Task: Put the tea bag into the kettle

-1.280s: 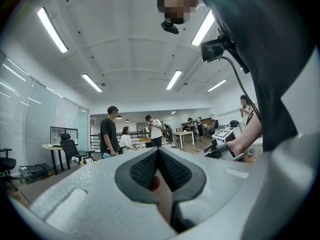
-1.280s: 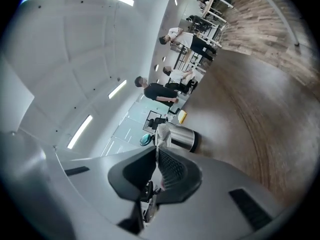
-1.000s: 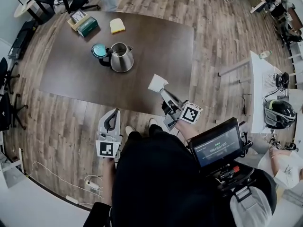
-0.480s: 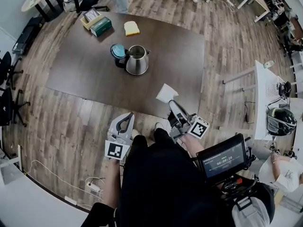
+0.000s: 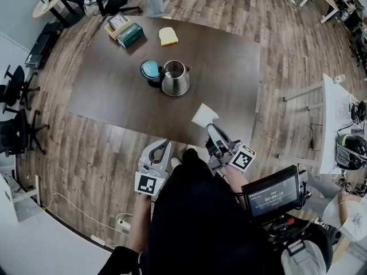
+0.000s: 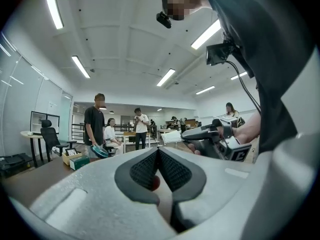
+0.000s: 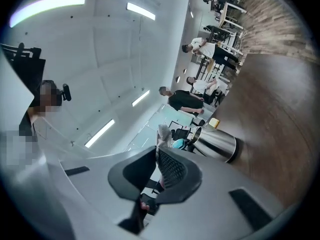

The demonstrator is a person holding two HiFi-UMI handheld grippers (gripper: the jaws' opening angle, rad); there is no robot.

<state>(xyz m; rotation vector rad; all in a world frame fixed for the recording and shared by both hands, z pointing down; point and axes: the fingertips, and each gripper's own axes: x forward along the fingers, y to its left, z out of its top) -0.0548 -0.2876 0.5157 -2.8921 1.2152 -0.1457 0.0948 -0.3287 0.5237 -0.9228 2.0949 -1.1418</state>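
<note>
Both grippers are riding forward as the person is stepping closer to the table (image 5: pixel 114 90), the right gripper (image 5: pixel 210 127) clamping the tea bag (image 5: pixel 204 115) over its near edge, still well short of the kettle (image 5: pixel 175 79), the left gripper (image 5: pixel 165 144) hanging low, jaws pressed together on nothing.

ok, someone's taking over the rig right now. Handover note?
Left gripper: fingers shut, empty, over the floor short of the table.
Right gripper: shut on the tea bag, raised at the table's near edge.
Kettle: upright mid-table, teal lid looks flipped open.
Done: bag is in the grip.
Left: carry it to the kettle and drop it in.
</note>
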